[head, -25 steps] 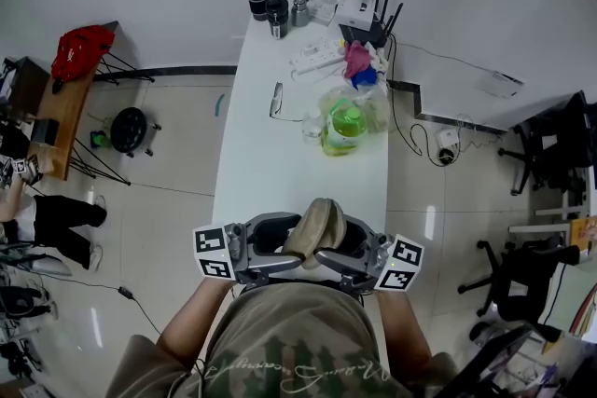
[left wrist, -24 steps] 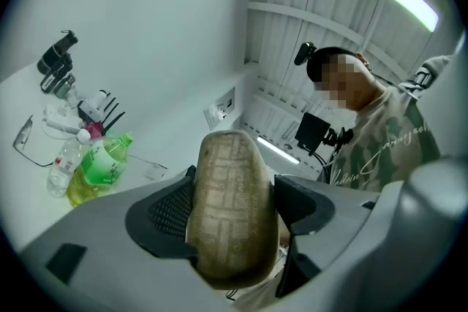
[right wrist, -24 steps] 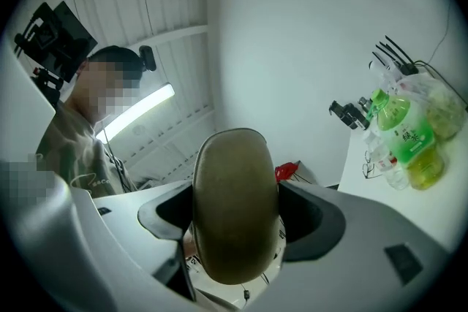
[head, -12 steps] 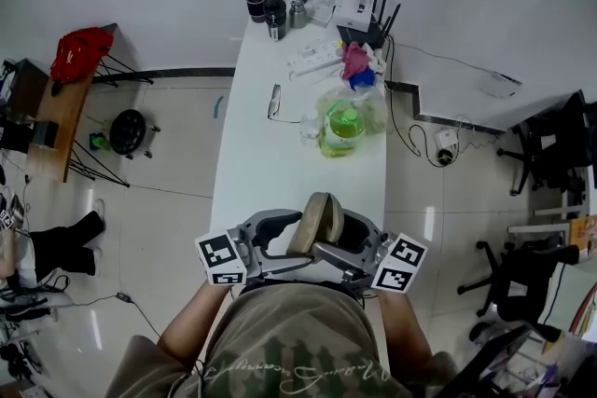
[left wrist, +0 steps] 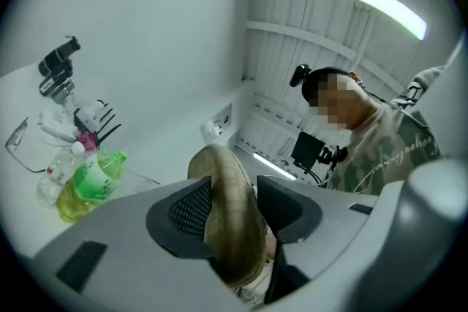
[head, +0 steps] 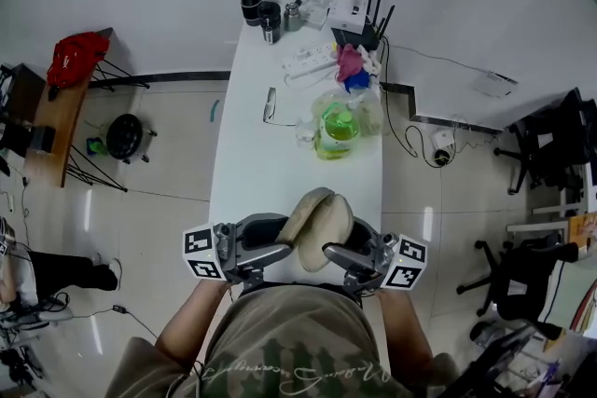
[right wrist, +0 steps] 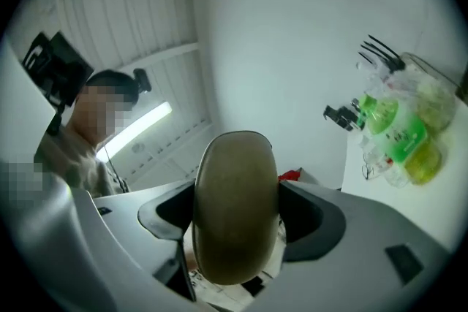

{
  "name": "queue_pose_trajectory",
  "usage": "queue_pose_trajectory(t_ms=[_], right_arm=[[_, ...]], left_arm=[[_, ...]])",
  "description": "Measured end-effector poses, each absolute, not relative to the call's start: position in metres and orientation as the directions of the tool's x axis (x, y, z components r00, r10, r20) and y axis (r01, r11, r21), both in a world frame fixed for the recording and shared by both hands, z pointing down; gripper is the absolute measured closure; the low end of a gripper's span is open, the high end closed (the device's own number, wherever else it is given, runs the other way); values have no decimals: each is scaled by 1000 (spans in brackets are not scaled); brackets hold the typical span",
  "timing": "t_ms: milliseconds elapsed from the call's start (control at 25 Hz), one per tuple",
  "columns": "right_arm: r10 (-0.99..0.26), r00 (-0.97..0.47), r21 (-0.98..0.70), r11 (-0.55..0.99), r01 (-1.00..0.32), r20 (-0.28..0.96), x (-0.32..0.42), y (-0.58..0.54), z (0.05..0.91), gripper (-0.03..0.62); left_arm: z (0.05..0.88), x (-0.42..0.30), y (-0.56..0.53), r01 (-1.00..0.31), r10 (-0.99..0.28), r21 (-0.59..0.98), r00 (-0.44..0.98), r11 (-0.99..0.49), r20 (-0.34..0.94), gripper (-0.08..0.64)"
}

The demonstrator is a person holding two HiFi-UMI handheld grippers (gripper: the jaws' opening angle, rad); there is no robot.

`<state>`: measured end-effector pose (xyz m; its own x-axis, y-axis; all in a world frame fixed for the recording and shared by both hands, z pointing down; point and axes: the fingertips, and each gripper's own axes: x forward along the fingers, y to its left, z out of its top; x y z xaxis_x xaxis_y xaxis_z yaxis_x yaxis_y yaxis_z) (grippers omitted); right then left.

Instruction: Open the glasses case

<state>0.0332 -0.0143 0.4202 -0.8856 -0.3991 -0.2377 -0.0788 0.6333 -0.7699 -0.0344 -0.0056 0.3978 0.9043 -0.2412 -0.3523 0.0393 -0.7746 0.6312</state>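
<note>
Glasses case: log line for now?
case: in both grippers | left gripper: fingers just closed in, gripping case | right gripper: gripping case | opened: unclear

Low in the centre of the head view, both bare forearms reach forward side by side. The grey two-jaw left gripper [head: 278, 240] has just been closing and now pinches the narrow edge of the olive oval glasses case [head: 317, 224]. The grey two-jaw right gripper [head: 347, 247] clamps its broad faces, jaws wide.

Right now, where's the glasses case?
Glasses case: head view, bottom centre, between the right gripper and the left gripper, whose jaws just closed onto it.
</note>
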Motion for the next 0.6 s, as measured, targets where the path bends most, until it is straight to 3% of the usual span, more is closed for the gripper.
queue_pose_trajectory(t_ms=[80, 320, 600], right_arm=[[-406, -887, -744, 658, -115, -222, 32, -14, 420, 239], [-492, -848, -774, 608, -176, -194, 46, -33, 424, 244], [-464, -869, -726, 655, -208, -169, 36, -27, 424, 244]], left_arm=[[397, -34, -6, 10, -231, 599, 917, -801, -324, 354], [411, -15, -4, -205, -257, 397, 963, -895, -81, 353], [424, -23, -22, -311, -366, 444, 929, -840, -42, 372]])
